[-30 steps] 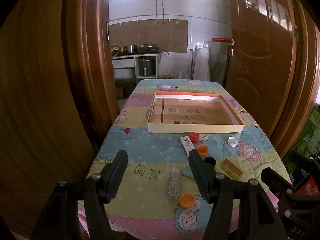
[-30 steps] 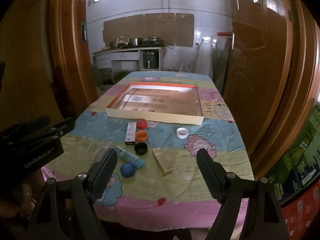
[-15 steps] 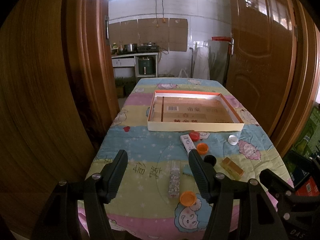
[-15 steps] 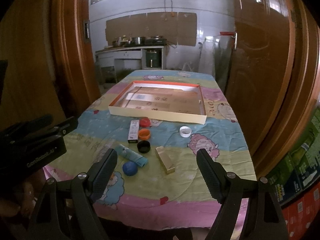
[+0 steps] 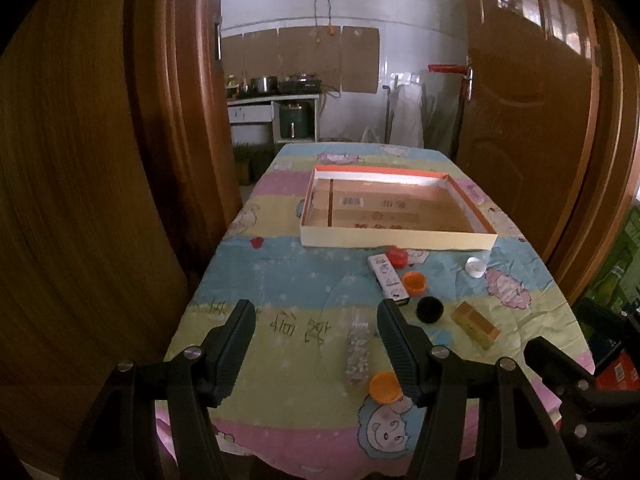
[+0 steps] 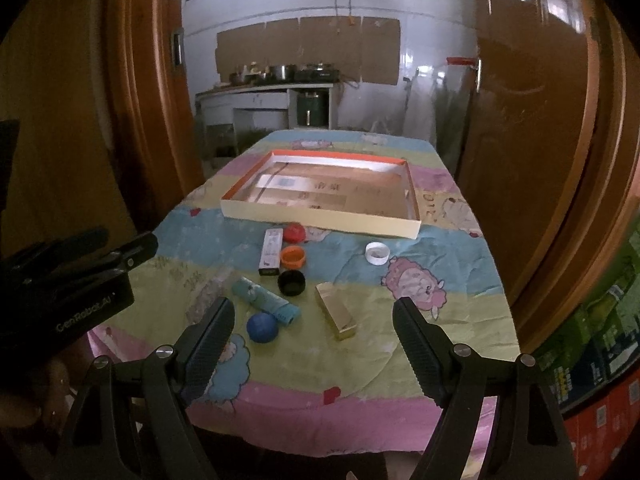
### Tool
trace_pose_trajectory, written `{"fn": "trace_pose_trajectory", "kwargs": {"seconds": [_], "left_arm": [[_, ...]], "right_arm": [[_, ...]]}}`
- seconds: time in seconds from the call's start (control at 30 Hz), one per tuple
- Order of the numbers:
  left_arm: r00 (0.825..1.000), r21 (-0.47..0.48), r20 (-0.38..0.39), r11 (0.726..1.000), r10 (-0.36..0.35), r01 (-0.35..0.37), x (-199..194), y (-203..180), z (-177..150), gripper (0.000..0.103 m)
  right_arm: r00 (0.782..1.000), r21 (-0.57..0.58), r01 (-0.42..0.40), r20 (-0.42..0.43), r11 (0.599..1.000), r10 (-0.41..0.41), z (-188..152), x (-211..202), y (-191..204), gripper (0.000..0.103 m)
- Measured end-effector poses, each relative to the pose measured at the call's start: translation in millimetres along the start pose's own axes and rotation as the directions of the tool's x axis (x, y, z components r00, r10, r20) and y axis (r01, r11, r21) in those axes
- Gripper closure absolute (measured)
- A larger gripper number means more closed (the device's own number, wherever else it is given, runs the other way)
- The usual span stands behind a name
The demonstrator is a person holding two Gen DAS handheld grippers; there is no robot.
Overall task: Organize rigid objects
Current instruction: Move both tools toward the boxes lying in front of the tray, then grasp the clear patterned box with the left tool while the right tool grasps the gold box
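Observation:
A shallow cardboard box lid (image 5: 400,242) (image 6: 320,218) with an orange rim lies mid-table. In front of it are a white slim box (image 5: 387,276) (image 6: 271,251), a red cap (image 5: 397,257) (image 6: 294,233), an orange cap (image 5: 414,282) (image 6: 292,257), a black cap (image 5: 429,309) (image 6: 291,282), a white cap (image 5: 475,267) (image 6: 377,253), a gold box (image 5: 475,325) (image 6: 336,310), a teal tube (image 6: 264,300), a blue cap (image 6: 262,327), a clear packet (image 5: 358,350) and a second orange cap (image 5: 385,387). My left gripper (image 5: 314,316) and right gripper (image 6: 312,314) both hang open above the table's near end, holding nothing.
A cartoon-print cloth (image 5: 280,280) (image 6: 440,280) covers the table. Wooden doors (image 5: 528,120) (image 6: 532,120) flank it on both sides. A kitchen counter (image 5: 272,100) with pots stands beyond the far end. Stacked cartons (image 6: 600,344) sit on the floor at right.
Both grippers have drifted slightly forward toward the table; the objects appear a little lower and closer. Nothing on the table has moved.

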State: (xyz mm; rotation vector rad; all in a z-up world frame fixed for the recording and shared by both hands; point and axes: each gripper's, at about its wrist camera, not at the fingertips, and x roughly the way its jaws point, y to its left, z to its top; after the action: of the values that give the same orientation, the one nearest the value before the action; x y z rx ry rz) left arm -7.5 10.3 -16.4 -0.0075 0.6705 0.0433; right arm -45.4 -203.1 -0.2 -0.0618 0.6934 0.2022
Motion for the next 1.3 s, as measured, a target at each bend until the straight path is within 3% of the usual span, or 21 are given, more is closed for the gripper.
{"fn": "trace_pose_trajectory", "kwargs": {"seconds": [0.37,0.73,1.0,1.13,1.2,1.3], "left_arm": [[0.999,-0.006,-0.046,1.000,-0.010,0.010,24,4,-11,0.039],[0.989,0.085,-0.107,0.990,-0.099,0.108,64,-18,-25,0.040],[0.979,0.111,-0.157,0.983,-0.129,0.148,92,-24,-30,0.052],[0.969,0.085,-0.203,0.983,-0.143,0.163,109,-18,-33,0.063],[0.970,0.078,-0.189,0.983,-0.152,0.169,109,-16,-33,0.064],[0.971,0.099,-0.190,0.981,-0.148,0.169,111,-18,-33,0.065]], "right_arm": [[0.998,0.004,-0.009,-0.062,1.000,0.009,-10,24,-5,0.020],[0.995,0.005,0.012,-0.103,1.000,-0.011,-19,56,-23,0.020],[0.988,-0.019,-0.034,-0.154,0.999,0.031,-29,83,-33,0.020],[0.985,-0.050,-0.042,-0.169,0.998,0.033,-27,97,-39,0.021],[0.985,-0.078,-0.048,-0.168,0.996,0.035,-25,105,-41,0.027],[0.980,-0.112,-0.072,-0.190,0.991,0.050,-24,118,-41,0.045]]}}
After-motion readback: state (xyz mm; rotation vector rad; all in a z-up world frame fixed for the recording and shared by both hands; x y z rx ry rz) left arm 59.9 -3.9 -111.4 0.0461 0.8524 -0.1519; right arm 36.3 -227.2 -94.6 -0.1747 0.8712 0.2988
